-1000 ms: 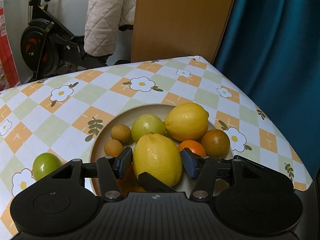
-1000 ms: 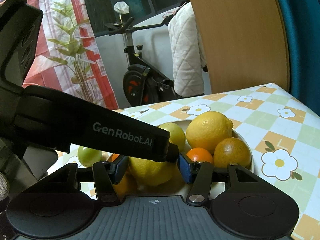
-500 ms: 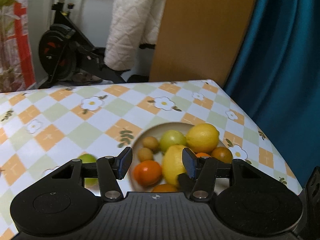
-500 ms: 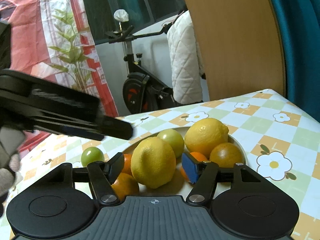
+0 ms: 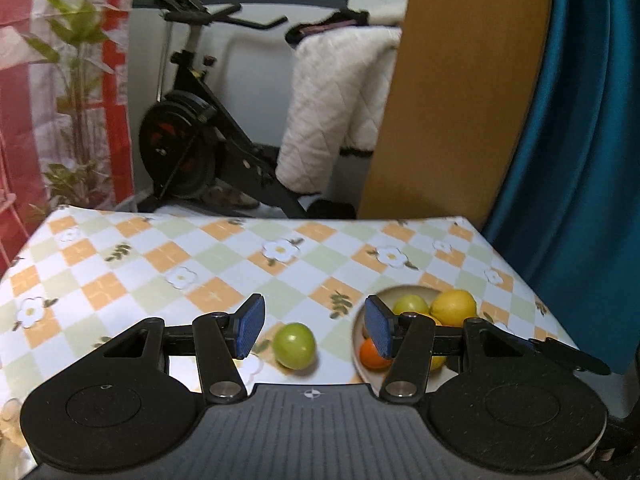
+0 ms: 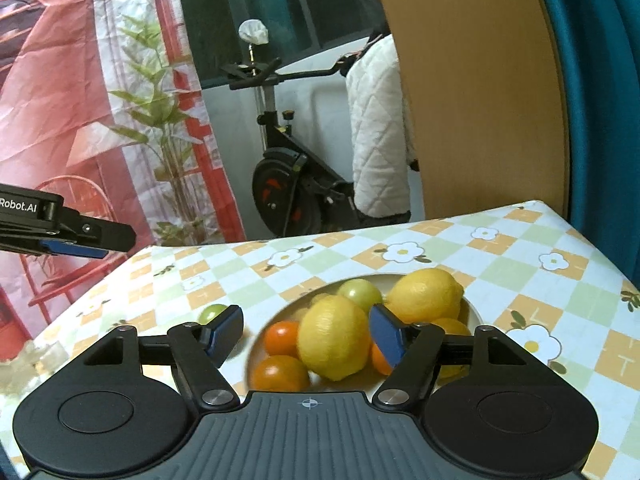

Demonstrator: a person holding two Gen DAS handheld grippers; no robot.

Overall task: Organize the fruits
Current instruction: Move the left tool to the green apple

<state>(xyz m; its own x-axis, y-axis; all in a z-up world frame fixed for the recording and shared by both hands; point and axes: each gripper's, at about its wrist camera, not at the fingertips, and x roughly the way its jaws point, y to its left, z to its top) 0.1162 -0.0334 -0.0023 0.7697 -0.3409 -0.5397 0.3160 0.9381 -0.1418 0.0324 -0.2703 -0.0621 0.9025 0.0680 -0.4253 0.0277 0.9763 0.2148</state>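
While you hold both tools above the checked, flower-printed tablecloth, your left gripper has its blue pads spread with nothing between them; the small round green fruit lies on the cloth beyond the gap, at about six o'clock in the left wrist view, untouched. At four o'clock from it sits the shallow cream plate, partly hidden behind your right-hand pad, with a green fruit, a yellow lemon and an orange showing in it.

Your right gripper has just been opening its jaws, and they stand apart around the large yellow lemon without pressing it; the lemon rests in the plate on the other fruit. Around it you can see a second large lemon at two o'clock, a pale green fruit at twelve, and two small oranges at eight. The loose green fruit shows at ten o'clock, on the cloth just outside the plate. Your left gripper juts in at the far left edge of that view, well above the table.
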